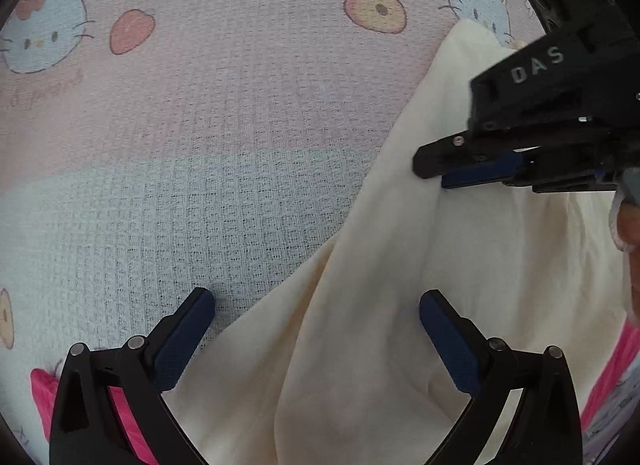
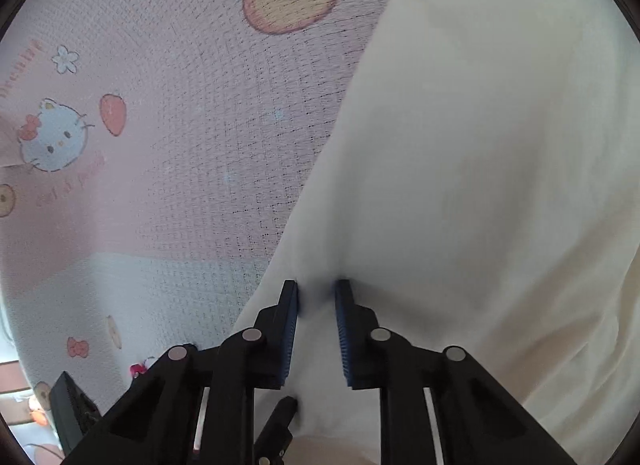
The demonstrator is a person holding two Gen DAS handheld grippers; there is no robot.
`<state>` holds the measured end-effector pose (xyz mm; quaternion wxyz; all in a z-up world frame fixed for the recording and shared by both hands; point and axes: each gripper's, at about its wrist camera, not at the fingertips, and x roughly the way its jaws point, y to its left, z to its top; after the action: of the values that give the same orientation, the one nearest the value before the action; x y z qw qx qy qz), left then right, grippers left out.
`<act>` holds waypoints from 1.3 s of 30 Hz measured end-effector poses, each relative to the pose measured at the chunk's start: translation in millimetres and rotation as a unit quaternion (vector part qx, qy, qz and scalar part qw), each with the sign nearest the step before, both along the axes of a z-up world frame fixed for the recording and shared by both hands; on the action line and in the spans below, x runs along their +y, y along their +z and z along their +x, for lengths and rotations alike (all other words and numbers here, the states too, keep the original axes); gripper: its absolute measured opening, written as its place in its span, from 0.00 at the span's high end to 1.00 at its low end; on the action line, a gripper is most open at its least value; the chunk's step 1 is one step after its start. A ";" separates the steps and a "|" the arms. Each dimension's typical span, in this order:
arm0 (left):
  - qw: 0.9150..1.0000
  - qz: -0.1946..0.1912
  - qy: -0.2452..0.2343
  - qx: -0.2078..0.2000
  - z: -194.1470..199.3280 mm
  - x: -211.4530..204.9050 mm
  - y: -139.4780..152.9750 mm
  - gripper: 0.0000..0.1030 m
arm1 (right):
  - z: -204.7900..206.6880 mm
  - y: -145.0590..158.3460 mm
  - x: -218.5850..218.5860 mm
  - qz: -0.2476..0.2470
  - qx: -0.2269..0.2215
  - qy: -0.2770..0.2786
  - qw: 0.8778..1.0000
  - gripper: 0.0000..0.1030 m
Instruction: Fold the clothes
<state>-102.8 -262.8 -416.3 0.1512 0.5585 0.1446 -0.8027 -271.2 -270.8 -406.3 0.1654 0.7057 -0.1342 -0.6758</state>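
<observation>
A cream garment (image 1: 400, 285) hangs lifted over a pink and pale-blue cartoon-print blanket (image 1: 220, 125). My left gripper (image 1: 316, 305) is open, its blue pads wide apart, with a fold of the cream cloth lying between them. My right gripper (image 1: 440, 173) enters from the upper right of the left wrist view, shut on the garment's upper edge. In the right wrist view the right gripper (image 2: 316, 293) pinches a bunch of the cream garment (image 2: 460, 185), which drapes away to the right.
A bright pink cloth (image 1: 44, 389) lies under the left gripper, and again at the lower right (image 1: 608, 381). The blanket (image 2: 160, 145) with cat faces and fruit prints spreads left. A dark object (image 2: 72, 413) sits at the lower left.
</observation>
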 end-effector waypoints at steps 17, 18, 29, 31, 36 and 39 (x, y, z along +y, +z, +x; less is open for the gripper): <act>0.997 0.034 -0.026 0.067 13.2 -26.1 48.7 0.09 | 25.7 -21.3 82.1 -0.149 0.004 -0.089 0.985 0.99; 0.997 0.034 -0.033 0.060 12.5 -18.1 43.1 0.09 | 27.8 -19.1 84.0 -0.147 0.012 -0.087 0.985 0.99; 0.995 0.041 -0.052 0.073 13.7 7.6 26.1 0.82 | 39.6 -13.3 82.3 -0.157 0.003 -0.082 0.984 0.87; 0.995 0.035 -0.058 0.079 15.1 11.5 29.3 0.83 | 39.3 -7.1 81.7 -0.148 -0.002 -0.082 0.986 0.80; 0.993 0.035 -0.072 0.087 32.7 48.3 34.5 0.83 | 36.7 21.0 69.1 -0.105 0.019 -0.052 0.993 0.67; 0.991 0.062 -0.060 0.100 33.2 47.6 37.7 0.83 | 33.4 36.7 50.4 -0.094 0.036 -0.021 0.995 0.66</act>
<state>-69.5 -215.2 -378.6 0.0529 0.4915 0.1745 -0.8516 -237.8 -220.4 -369.7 0.2218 0.6591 -0.2059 -0.6885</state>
